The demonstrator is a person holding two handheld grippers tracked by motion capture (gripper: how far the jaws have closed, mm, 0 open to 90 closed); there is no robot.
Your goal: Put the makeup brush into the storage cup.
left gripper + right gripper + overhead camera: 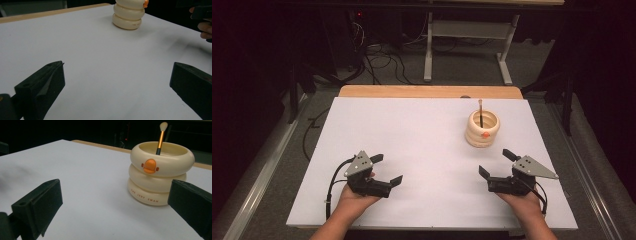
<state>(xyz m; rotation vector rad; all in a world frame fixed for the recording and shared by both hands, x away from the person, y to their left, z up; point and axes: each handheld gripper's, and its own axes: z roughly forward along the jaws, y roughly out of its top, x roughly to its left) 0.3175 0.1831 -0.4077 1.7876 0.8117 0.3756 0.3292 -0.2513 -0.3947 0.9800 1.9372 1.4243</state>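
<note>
Both sets of tongs are resting low over the white table (427,150), each sitting in one of the person's hands at the near edge. The left tongs (389,169) are gaping wide with nothing between the jaws, and they are pointing across the bare sheet toward the right tongs. The right tongs (497,163) are likewise standing wide open and gripping nothing.

The cream holder (482,128), a stack of three rounded rings with an orange beak (149,166) on its front, is standing upright just ahead of the right tongs and slightly to their inner side, apart from them. In the right gripper view the holder (160,173) is sitting partly behind the right-hand jaw, not touching it. A thin brush (481,112) is leaning inside the holder, its pale tip (163,126) rising above the rim.

From the left tongs the holder (128,15) is lying well apart, far ahead across open table, with nothing standing in between. Beyond the far edge, a wooden strip (427,91) is showing, then a dark floor with cables (384,62) and a grey frame (467,35)
</note>
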